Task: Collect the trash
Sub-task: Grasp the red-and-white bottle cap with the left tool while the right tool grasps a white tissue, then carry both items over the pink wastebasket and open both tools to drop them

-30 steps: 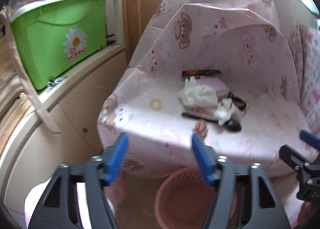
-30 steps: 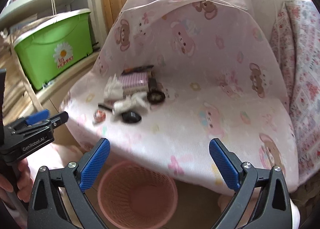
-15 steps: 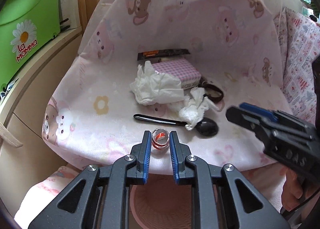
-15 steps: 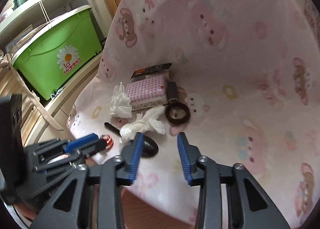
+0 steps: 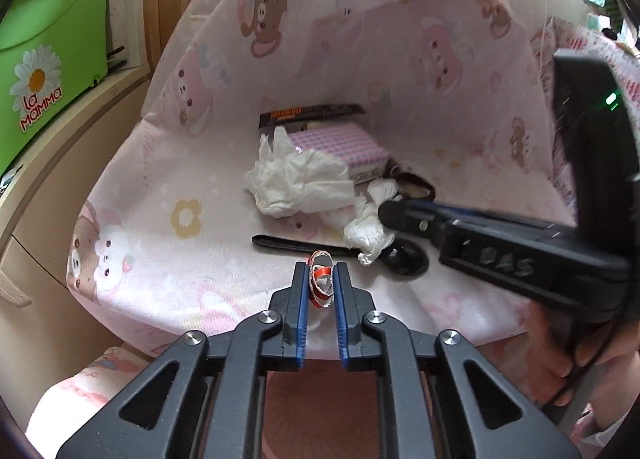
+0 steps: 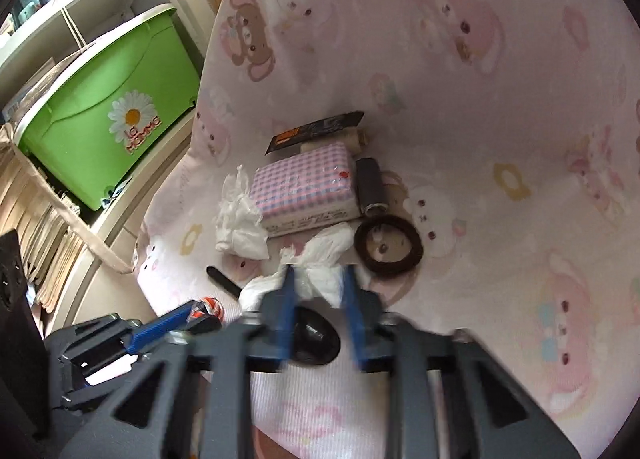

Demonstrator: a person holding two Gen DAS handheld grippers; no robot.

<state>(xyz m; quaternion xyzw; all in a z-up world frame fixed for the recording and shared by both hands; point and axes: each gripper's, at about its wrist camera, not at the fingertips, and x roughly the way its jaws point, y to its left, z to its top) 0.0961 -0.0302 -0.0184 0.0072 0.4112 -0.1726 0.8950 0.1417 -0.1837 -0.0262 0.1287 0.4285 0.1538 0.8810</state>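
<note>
My left gripper (image 5: 321, 279) is shut on a small red and silver wrapper (image 5: 321, 283) at the front edge of the pink covered seat (image 5: 168, 243); the wrapper also shows in the right wrist view (image 6: 208, 307). My right gripper (image 6: 318, 291) is partly open, its blue fingers on either side of a crumpled white tissue (image 6: 320, 259), which also shows in the left wrist view (image 5: 368, 229). A larger white tissue (image 5: 298, 179) lies further back. A black spoon (image 5: 296, 243) lies under the smaller tissue. A pink basket (image 5: 320, 411) stands below the seat edge.
On the seat lie a pink checked tissue pack (image 6: 308, 185), a black wrapper (image 6: 316, 131), a black cylinder (image 6: 370, 187) and a dark ring (image 6: 388, 245). A green bin (image 6: 108, 107) stands on a shelf to the left.
My left gripper closed fully on the red and silver wrapper. My right gripper moved forward and down, narrowing around the smaller crumpled tissue.
</note>
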